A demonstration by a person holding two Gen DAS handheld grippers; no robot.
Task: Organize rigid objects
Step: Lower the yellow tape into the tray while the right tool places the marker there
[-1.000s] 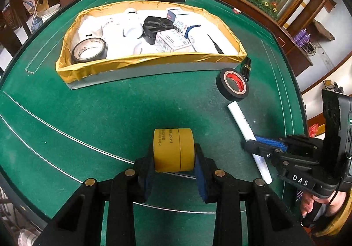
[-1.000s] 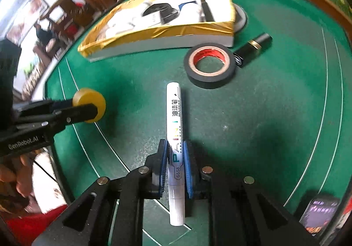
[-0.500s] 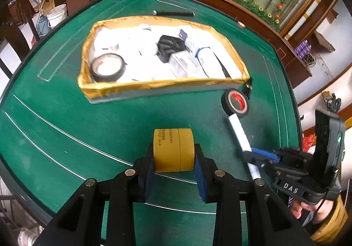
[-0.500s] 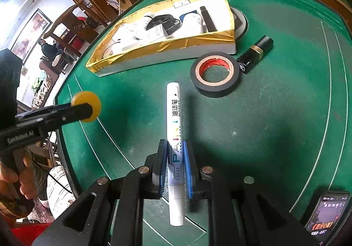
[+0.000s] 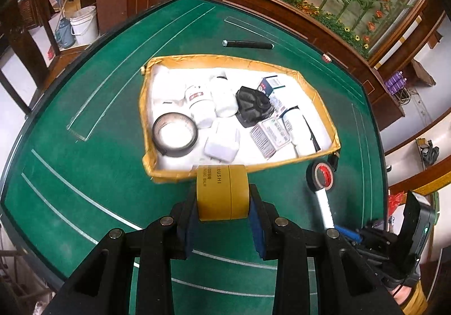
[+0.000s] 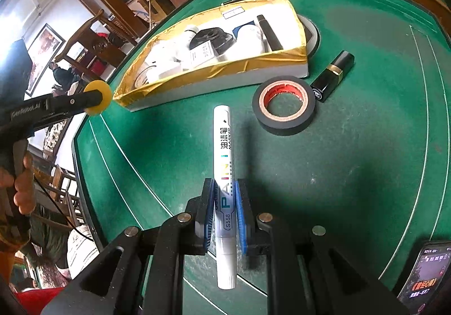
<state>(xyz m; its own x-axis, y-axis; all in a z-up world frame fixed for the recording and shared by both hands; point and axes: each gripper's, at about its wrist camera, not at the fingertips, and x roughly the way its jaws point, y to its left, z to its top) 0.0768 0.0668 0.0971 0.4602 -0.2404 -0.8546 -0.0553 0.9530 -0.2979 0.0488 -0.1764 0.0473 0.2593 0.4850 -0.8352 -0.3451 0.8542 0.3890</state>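
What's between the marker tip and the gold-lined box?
Right wrist view: only bare green table between the white paint marker tip and the box.

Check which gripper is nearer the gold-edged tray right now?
Left. The left gripper, holding the yellow jar, is at the tray near rim; the right gripper, holding the paint marker, sits farther back.
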